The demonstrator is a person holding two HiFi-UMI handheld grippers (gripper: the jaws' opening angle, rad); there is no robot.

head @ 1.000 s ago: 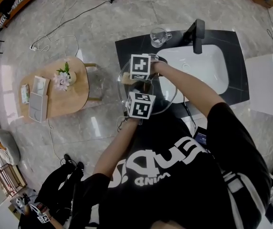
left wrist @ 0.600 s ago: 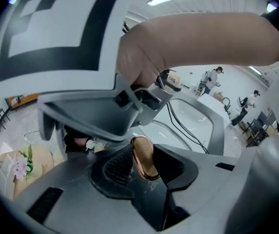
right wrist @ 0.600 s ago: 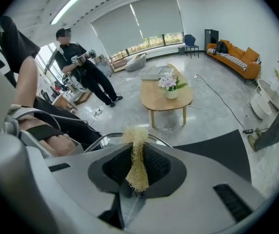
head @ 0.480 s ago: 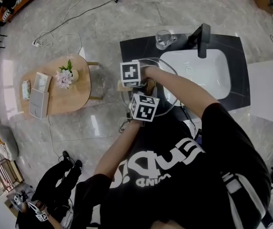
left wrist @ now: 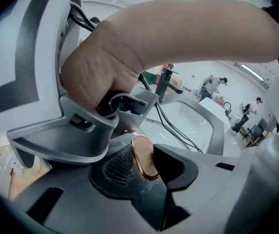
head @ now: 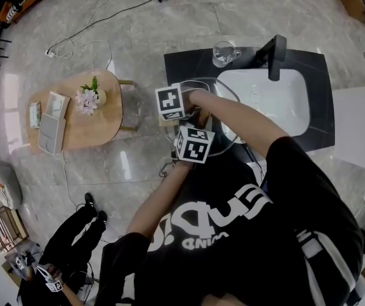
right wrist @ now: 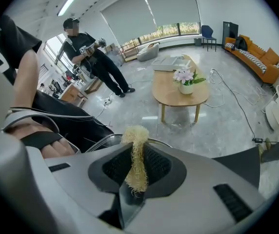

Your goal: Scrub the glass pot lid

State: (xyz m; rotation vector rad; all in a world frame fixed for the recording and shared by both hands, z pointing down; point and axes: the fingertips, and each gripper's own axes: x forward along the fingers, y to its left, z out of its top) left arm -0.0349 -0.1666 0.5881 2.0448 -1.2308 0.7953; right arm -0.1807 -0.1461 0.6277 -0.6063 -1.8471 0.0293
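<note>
Two hand-held grippers: both are clenched, each on its own thing.
Left hand-held gripper (left wrist: 144,164): its jaws are closed on the oval wooden knob with a copper-coloured rim (left wrist: 140,152), and by that knob it carries the round clear glass pot lid (head: 224,131).
Right hand-held gripper (right wrist: 137,172): its pads pinch a straw-coloured fibrous scrubber (right wrist: 135,150), whose tuft sticks out past the jaw tips.
Lid's place: it is over the left part of the dark counter (head: 313,129), just left of the white sink basin (head: 278,101). Whether its edge rests on the counter I cannot tell.
Step in hand: scrubbing, by my reading. The tuft sits at the lid's far left rim, though actual contact is not plain.
Next move calls for: pressing the tuft onto the glass and sweeping it along the rim and inward. The left grip must hold the knob firm so the lid does not swing. Pressure should be modest, since the lid hangs from a single point.
Left arm: the bare forearm comes in from the near left, and the hand-held gripper tilts down onto the knob.
Right arm: it crosses from the right, over the lid, to its far left side, with the hand-held gripper pointing steeply down.
</note>
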